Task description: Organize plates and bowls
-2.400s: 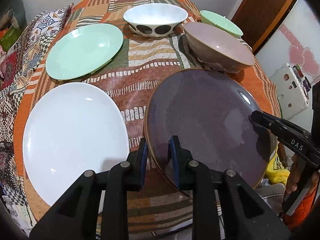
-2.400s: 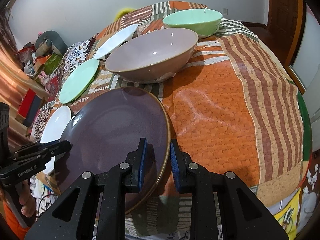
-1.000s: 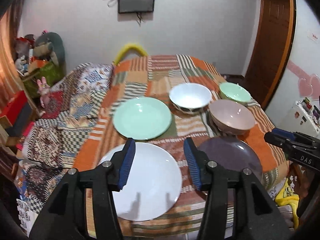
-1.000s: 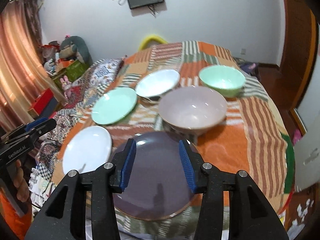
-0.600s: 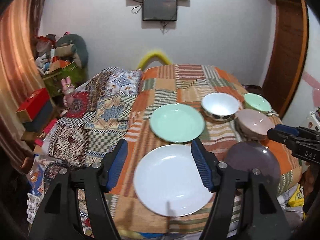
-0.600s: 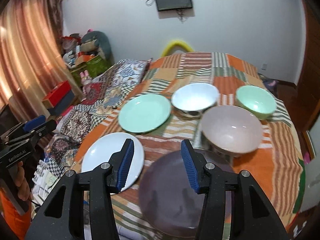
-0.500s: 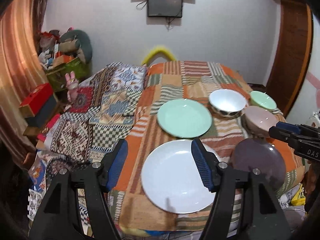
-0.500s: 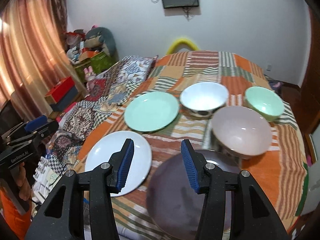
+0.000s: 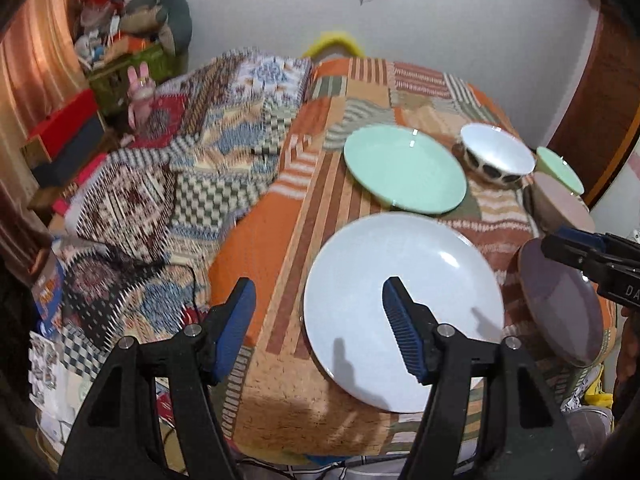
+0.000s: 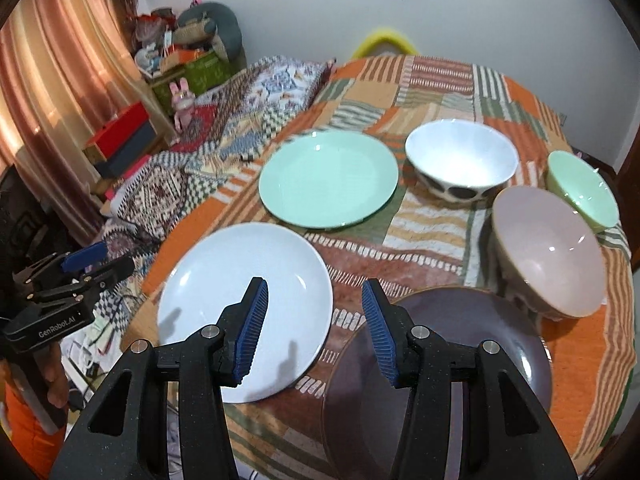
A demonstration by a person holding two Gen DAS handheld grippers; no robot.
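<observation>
On the patterned tablecloth lie a white plate (image 9: 404, 308) (image 10: 246, 300), a mint green plate (image 9: 404, 170) (image 10: 328, 178) behind it, and a dark purple plate (image 9: 560, 300) (image 10: 436, 380) at the front right. Behind stand a white bowl with dark spots (image 10: 460, 160) (image 9: 496, 158), a pink bowl (image 10: 548, 248) (image 9: 560, 204) and a small green bowl (image 10: 584, 190) (image 9: 560, 170). My left gripper (image 9: 316, 320) is open and empty, above the white plate's left edge. My right gripper (image 10: 314, 320) is open and empty, between the white and purple plates.
The table (image 10: 440, 76) is round, its near edge below my grippers. A patterned blanket (image 9: 168, 184) lies to the left, with boxes and toys (image 10: 124, 136) beyond. A yellow chair back (image 10: 384, 40) stands behind the table.
Both grippers let go of the purple plate, opened wide, pulled back and up, and swung left toward the white plate.
</observation>
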